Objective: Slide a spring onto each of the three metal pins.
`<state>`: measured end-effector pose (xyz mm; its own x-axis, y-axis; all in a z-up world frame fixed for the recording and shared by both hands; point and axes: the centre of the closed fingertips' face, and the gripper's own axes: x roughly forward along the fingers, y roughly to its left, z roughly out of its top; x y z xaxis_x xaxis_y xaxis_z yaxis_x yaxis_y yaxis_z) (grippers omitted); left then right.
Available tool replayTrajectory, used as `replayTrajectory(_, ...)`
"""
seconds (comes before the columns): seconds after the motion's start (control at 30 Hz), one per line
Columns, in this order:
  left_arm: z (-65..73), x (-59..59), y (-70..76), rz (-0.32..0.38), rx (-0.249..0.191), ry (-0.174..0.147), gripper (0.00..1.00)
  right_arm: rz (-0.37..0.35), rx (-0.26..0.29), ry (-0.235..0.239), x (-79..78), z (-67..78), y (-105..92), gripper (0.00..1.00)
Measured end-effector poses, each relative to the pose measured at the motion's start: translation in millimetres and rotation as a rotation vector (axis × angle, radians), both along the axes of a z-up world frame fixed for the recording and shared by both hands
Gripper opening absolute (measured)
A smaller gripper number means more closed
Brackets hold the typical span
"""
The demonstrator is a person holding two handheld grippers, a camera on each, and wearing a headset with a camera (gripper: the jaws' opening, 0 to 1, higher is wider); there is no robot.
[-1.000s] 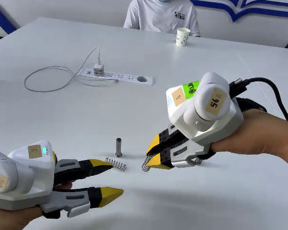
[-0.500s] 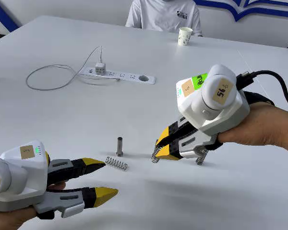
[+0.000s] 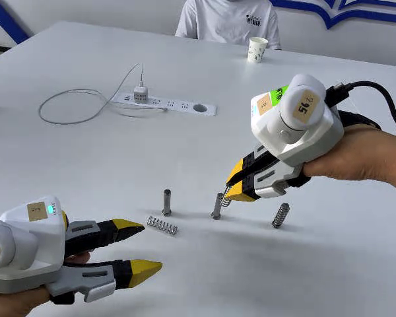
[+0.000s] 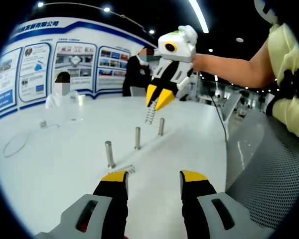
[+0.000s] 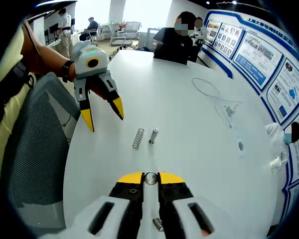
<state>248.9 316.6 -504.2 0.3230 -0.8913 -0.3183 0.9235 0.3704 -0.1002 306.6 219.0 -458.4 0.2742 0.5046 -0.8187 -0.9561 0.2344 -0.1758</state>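
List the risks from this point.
The right tongs pinch the spring by its top end. Its free lower end may sway and miss the middle pin, or tip that thin upright pin over. The open left tongs sit close to the loose spring, which could roll if nudged.

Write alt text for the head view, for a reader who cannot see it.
The right gripper holds a spring at the top of the middle pin. A third pin carries a fitted spring, a bare pin stands with a loose spring near it, and the left gripper is open.
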Motion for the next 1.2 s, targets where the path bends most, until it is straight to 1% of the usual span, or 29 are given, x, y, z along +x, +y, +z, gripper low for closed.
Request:
replayTrajectory(0.17, -1.0, 0.3, -0.7, -0.001, 0.001, 0.003, 0.42, -0.019, -0.007, 0.004, 10.5, -3.7, -2.5, 0.12)
replayTrajectory(0.3, -1.1, 0.8, -0.2, -0.002, 0.003, 0.003, 0.42, -0.026, -0.008, 0.007, 15.2, -4.6, -2.2, 0.12)
replayTrajectory(0.5, -1.6, 1.6, 0.5, 0.000, 0.005, 0.004, 0.42, -0.027, -0.011, 0.022, 18.8, -7.6, 1.7, 0.12)
replayTrajectory(0.73, -1.8, 1.5, 1.6, 0.006, 0.003, 0.004, 0.42, -0.021, -0.031, 0.040, 19.7, -14.2, 4.0, 0.12)
replayTrajectory(0.9, -2.3, 1.1, 2.9, 0.010, 0.005, 0.004, 0.42, -0.023, -0.045, 0.057, 21.2, -20.5, 4.1, 0.12)
replayTrajectory(0.97, -2.6, 1.2, 3.2, 0.011, 0.005, 0.005, 0.42, -0.024, -0.049, 0.062, 25.9, -25.2, 3.9, 0.12)
replayTrajectory(1.03, -3.1, 1.1, 3.1, 0.011, 0.004, 0.007, 0.42, -0.027, -0.056, 0.073, 24.3, -29.0, 3.2, 0.12)
replayTrajectory(1.1, -3.6, 1.2, 2.7, 0.009, 0.006, 0.007, 0.42, -0.028, -0.063, 0.079, 27.7, -33.8, 3.4, 0.12)
replayTrajectory(1.2, -3.6, 1.7, 2.1, 0.008, 0.004, 0.007, 0.42, -0.030, -0.070, 0.089, 27.3, -39.2, 3.9, 0.12)
